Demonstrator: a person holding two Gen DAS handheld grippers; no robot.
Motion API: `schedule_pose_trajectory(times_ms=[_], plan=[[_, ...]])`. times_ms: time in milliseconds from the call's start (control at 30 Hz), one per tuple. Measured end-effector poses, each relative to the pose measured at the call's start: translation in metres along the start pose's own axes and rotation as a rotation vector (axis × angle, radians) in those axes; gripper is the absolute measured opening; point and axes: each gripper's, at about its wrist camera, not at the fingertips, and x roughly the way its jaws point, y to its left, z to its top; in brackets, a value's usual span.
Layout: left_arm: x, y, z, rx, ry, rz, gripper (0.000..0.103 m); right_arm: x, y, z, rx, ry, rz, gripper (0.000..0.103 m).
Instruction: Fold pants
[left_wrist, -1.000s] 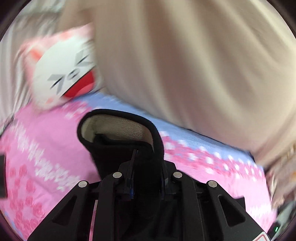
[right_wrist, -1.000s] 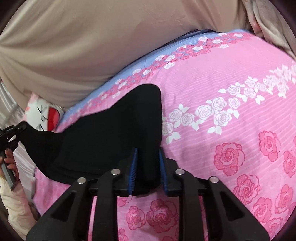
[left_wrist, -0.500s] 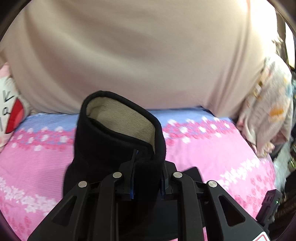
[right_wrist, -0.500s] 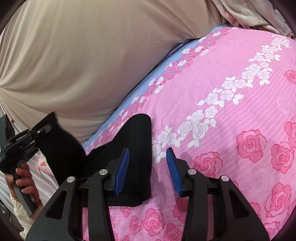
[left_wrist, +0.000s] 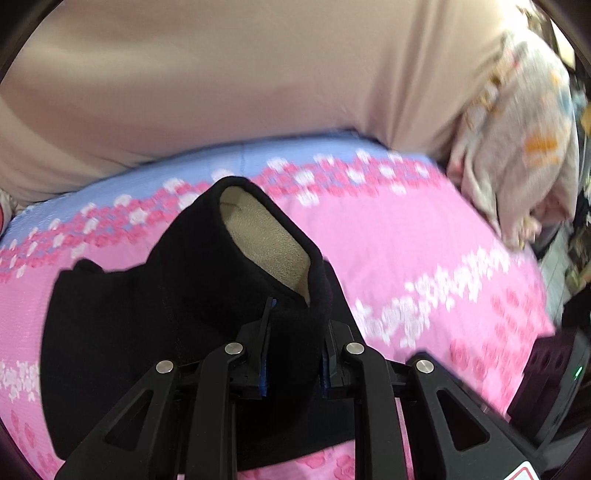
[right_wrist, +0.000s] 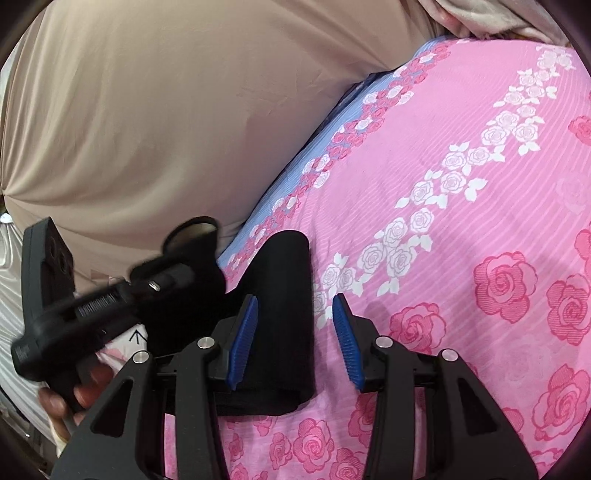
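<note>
The left tongs (left_wrist: 293, 350) pinch the black pants (left_wrist: 155, 332) and hold one end up. The right tongs (right_wrist: 293, 339) are wide open over the pants on the pink bed (right_wrist: 461, 229).

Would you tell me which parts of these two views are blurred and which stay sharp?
Left wrist view: the floral bedsheet and patterned cloth smear with motion; the black pants stay fairly crisp. Right wrist view: the sheet is sharp; only the left gripper blurs.
</note>
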Motion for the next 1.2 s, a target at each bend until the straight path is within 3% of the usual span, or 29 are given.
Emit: schedule_pose_trajectory(times_ms=[200,367,433,500,567,600,633,667,800,867,933,1000,1067,1100,1200], plan=[[0.028,-0.025,-0.028,0.075,0.063,0.035,0.017,-0.001,0.000,0.001,0.010,0.005,0.013,0.042],[0.035,-0.046,-0.048,0.214,0.010,0.120,0.032,-0.002,-0.003,0.002,0.025,0.004,0.014,0.042],[0.024,-0.051,-0.053,0.231,0.009,0.119,0.033,-0.004,-0.001,0.002,0.018,-0.006,0.006,0.042],[0.000,-0.046,-0.055,0.198,0.000,0.029,0.039,-0.010,0.006,0.006,-0.014,-0.008,-0.023,0.042],[-0.035,-0.030,-0.057,0.145,-0.016,-0.092,0.056,-0.014,0.022,0.015,-0.072,0.010,-0.027,0.044],[-0.050,-0.020,-0.057,0.118,-0.039,-0.108,0.060,-0.014,0.033,0.024,-0.105,0.038,-0.014,0.052],[-0.069,-0.004,-0.055,0.079,-0.085,-0.096,0.061,-0.011,0.043,0.030,-0.128,0.067,0.001,0.079],[-0.084,0.013,-0.054,0.047,-0.126,-0.076,0.062,-0.007,0.053,0.036,-0.153,0.088,0.014,0.087],[-0.122,0.080,-0.044,-0.092,-0.222,0.057,0.068,0.033,0.093,0.047,-0.258,0.225,0.071,0.087],[-0.123,0.113,-0.043,-0.153,-0.209,0.129,0.068,0.060,0.100,0.045,-0.278,0.300,0.063,0.087],[-0.116,0.141,-0.041,-0.196,-0.180,0.153,0.069,0.089,0.105,0.038,-0.300,0.356,0.029,0.086],[-0.105,0.158,-0.041,-0.221,-0.152,0.166,0.069,0.116,0.108,0.028,-0.317,0.411,0.017,0.072],[-0.090,0.171,-0.038,-0.237,-0.125,0.159,0.070,0.133,0.113,0.019,-0.348,0.443,-0.009,0.017],[-0.083,0.176,-0.036,-0.248,-0.112,0.157,0.070,0.132,0.117,0.020,-0.359,0.427,-0.017,0.010],[-0.070,0.185,-0.032,-0.276,-0.089,0.150,0.070,0.096,0.146,0.034,-0.462,0.294,-0.030,0.008]])
